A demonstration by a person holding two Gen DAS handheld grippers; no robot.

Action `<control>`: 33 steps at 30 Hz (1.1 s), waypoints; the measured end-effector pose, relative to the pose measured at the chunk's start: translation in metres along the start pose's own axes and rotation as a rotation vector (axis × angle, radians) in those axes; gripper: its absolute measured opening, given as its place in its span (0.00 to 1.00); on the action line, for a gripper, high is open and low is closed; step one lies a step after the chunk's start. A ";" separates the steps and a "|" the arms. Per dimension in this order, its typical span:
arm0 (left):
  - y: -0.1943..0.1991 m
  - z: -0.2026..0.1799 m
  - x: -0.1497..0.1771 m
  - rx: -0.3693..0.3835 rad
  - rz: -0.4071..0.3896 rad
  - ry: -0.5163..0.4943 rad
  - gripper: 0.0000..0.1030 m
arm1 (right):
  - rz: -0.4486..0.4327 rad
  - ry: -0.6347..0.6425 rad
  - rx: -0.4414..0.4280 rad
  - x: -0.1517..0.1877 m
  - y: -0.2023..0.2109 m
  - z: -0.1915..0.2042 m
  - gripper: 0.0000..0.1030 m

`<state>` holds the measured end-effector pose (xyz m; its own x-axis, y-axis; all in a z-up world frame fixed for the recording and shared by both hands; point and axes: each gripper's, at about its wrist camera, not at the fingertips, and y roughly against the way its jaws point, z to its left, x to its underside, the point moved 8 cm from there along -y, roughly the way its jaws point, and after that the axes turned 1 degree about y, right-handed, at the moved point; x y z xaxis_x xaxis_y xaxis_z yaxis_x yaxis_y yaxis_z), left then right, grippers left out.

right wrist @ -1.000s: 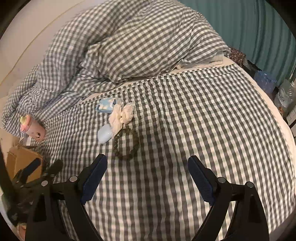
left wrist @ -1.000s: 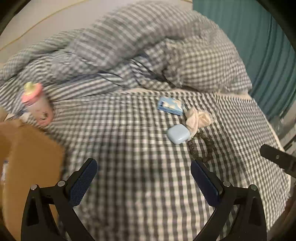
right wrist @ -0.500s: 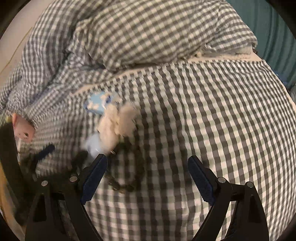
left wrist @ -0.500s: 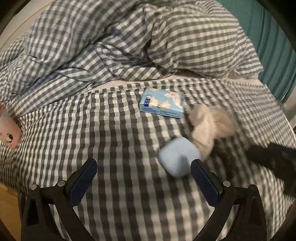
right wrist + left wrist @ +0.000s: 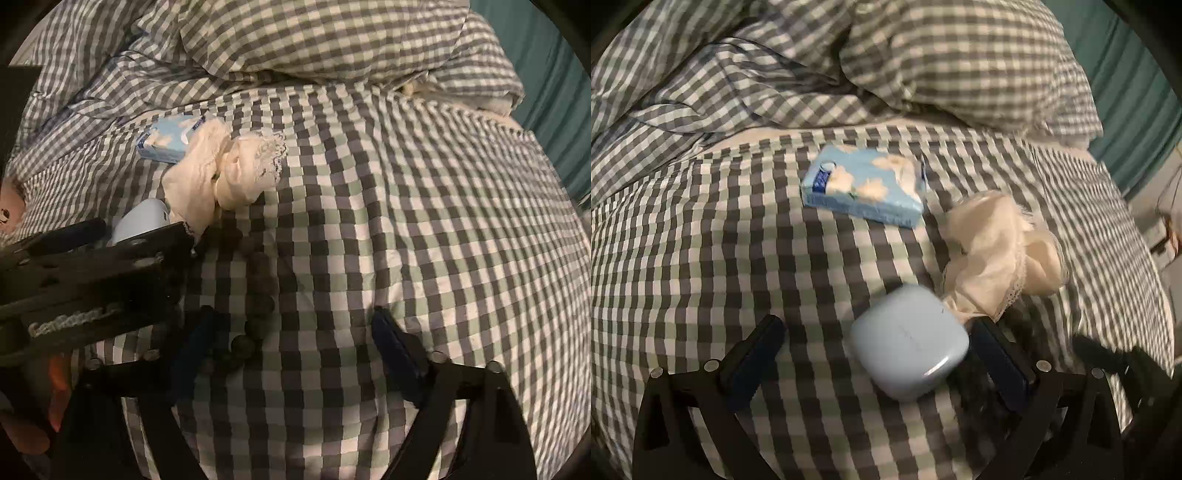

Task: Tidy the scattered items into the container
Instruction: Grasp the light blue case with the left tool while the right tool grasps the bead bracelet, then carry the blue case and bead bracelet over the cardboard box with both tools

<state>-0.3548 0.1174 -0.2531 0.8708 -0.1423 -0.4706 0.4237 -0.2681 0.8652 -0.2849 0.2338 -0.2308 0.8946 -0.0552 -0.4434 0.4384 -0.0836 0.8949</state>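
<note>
A light blue earbud case (image 5: 910,341) lies on the checked bedsheet between the open fingers of my left gripper (image 5: 879,354), close to the right finger. Beyond it lie a cream lace scrunchie (image 5: 997,251) and a blue tissue pack (image 5: 866,184). In the right wrist view my right gripper (image 5: 291,343) is open over a dark bead bracelet (image 5: 258,291), whose lower end sits by the left finger. The left gripper's body (image 5: 92,273) crosses that view at left, hiding most of the case (image 5: 142,219). The scrunchie (image 5: 225,173) and tissue pack (image 5: 168,142) lie further back.
A rumpled checked duvet (image 5: 886,66) is piled at the back of the bed. A pink bottle (image 5: 9,206) shows at the far left edge of the right wrist view. A teal curtain (image 5: 546,74) hangs at the right.
Both grippers have moved forward and down to the items. The earbud case now sits between the left fingers, the bracelet at the right gripper's left finger. The cardboard box has left view.
</note>
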 end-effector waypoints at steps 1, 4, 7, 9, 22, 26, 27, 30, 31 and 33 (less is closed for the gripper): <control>-0.001 0.000 0.000 -0.012 0.002 -0.004 0.99 | -0.003 0.009 0.004 0.000 0.002 0.001 0.46; 0.002 0.006 0.002 -0.025 0.004 0.008 0.77 | 0.003 0.029 0.032 0.000 0.007 -0.002 0.14; 0.009 0.013 0.007 -0.023 0.021 0.014 0.57 | 0.013 0.020 0.000 0.005 0.015 -0.006 0.11; 0.015 0.019 0.013 -0.011 0.029 0.037 0.57 | 0.012 -0.001 -0.015 0.012 0.025 -0.013 0.11; 0.100 0.040 0.077 -0.093 0.007 0.097 0.57 | -0.123 -0.086 -0.070 0.021 0.129 -0.031 0.11; 0.143 0.034 0.087 -0.134 -0.043 0.082 0.57 | -0.158 -0.083 -0.093 0.022 0.158 -0.019 0.11; 0.151 0.036 0.088 -0.138 -0.051 0.076 0.57 | -0.161 -0.078 -0.098 0.024 0.164 -0.016 0.11; 0.181 0.039 0.094 -0.143 -0.078 0.083 0.57 | -0.172 -0.068 -0.119 0.030 0.182 -0.006 0.11; 0.190 0.041 0.095 -0.154 -0.090 0.089 0.57 | -0.182 -0.070 -0.121 0.034 0.188 -0.004 0.11; 0.206 0.044 0.099 -0.164 -0.109 0.089 0.57 | -0.185 -0.062 -0.129 0.040 0.197 0.002 0.11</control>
<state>-0.1921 0.0062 -0.1287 0.8332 -0.0341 -0.5519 0.5450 -0.1178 0.8301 -0.1632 0.2132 -0.0718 0.7924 -0.1123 -0.5996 0.6058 0.0291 0.7951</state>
